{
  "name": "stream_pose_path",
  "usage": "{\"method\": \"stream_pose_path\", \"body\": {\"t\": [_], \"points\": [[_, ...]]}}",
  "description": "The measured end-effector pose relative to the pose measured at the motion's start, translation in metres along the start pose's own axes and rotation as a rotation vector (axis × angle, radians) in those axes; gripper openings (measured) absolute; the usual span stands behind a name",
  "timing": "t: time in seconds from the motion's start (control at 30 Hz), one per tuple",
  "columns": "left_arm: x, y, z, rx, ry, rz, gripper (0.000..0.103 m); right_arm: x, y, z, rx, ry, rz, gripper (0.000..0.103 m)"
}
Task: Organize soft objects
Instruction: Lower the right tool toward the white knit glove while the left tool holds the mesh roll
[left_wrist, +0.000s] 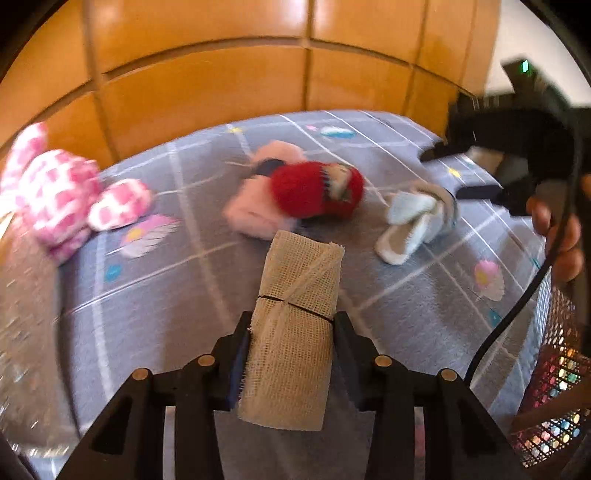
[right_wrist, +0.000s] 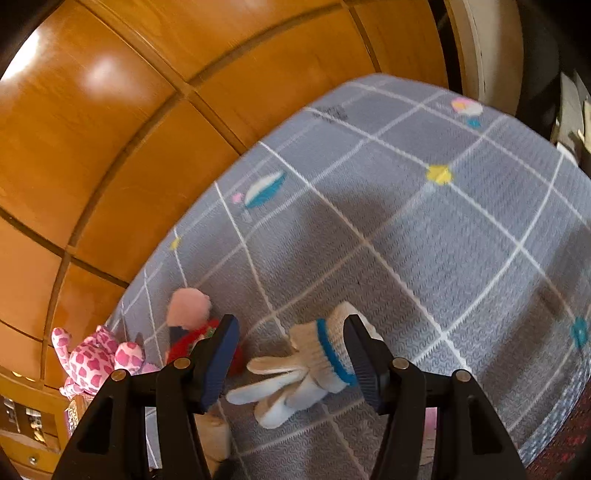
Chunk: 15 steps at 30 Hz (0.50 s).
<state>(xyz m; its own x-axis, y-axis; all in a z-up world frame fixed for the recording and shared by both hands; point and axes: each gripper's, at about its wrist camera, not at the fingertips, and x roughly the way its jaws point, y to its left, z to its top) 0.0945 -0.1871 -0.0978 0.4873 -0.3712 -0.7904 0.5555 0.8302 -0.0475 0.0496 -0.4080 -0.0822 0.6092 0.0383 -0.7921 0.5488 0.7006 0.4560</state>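
Observation:
My left gripper (left_wrist: 291, 332) is shut on a beige gauze roll (left_wrist: 295, 325) and holds it above the grey patterned bedspread (left_wrist: 166, 314). Beyond it lie a red plush item (left_wrist: 316, 188) on a pink fluffy cloth (left_wrist: 251, 210), a white knitted glove (left_wrist: 413, 221) and a pink-and-white plush toy (left_wrist: 62, 192) at the left. My right gripper (right_wrist: 291, 354) is open above the white glove with a blue cuff band (right_wrist: 306, 365), its jaws either side of it and apart from it. The right gripper also shows in the left wrist view (left_wrist: 476, 166).
A glossy wooden headboard (left_wrist: 221, 74) rises behind the bed. A mesh basket (left_wrist: 554, 387) with shiny coloured contents stands at the right edge of the left wrist view. The red item (right_wrist: 199, 336), pink cloth (right_wrist: 188, 304) and plush toy (right_wrist: 96, 358) lie left of the right gripper.

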Motion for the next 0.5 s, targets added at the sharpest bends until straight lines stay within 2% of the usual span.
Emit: {"method": "stream_pose_path", "body": {"t": [0.13,0.17,0.33,0.43,0.5], "points": [[-0.019,0.022,-0.011,-0.083,-0.039,0.041,0.043,0.004,-0.005,-0.001,0.010,0.015,-0.043,0.060],[-0.022,0.027,-0.014,-0.093,-0.044,0.059,0.043,0.006,-0.006,-0.001,0.016,0.021,-0.050,0.064],[-0.023,0.048,-0.032,-0.127,-0.022,0.154,0.043,0.010,-0.004,-0.002,-0.006,0.041,-0.097,0.068],[-0.019,0.060,-0.046,-0.164,0.007,0.152,0.043,0.014,-0.001,-0.004,-0.025,0.055,-0.132,0.073],[-0.021,0.060,-0.051,-0.158,-0.009,0.155,0.044,0.018,0.003,-0.005,-0.050,0.068,-0.157,0.076]]}}
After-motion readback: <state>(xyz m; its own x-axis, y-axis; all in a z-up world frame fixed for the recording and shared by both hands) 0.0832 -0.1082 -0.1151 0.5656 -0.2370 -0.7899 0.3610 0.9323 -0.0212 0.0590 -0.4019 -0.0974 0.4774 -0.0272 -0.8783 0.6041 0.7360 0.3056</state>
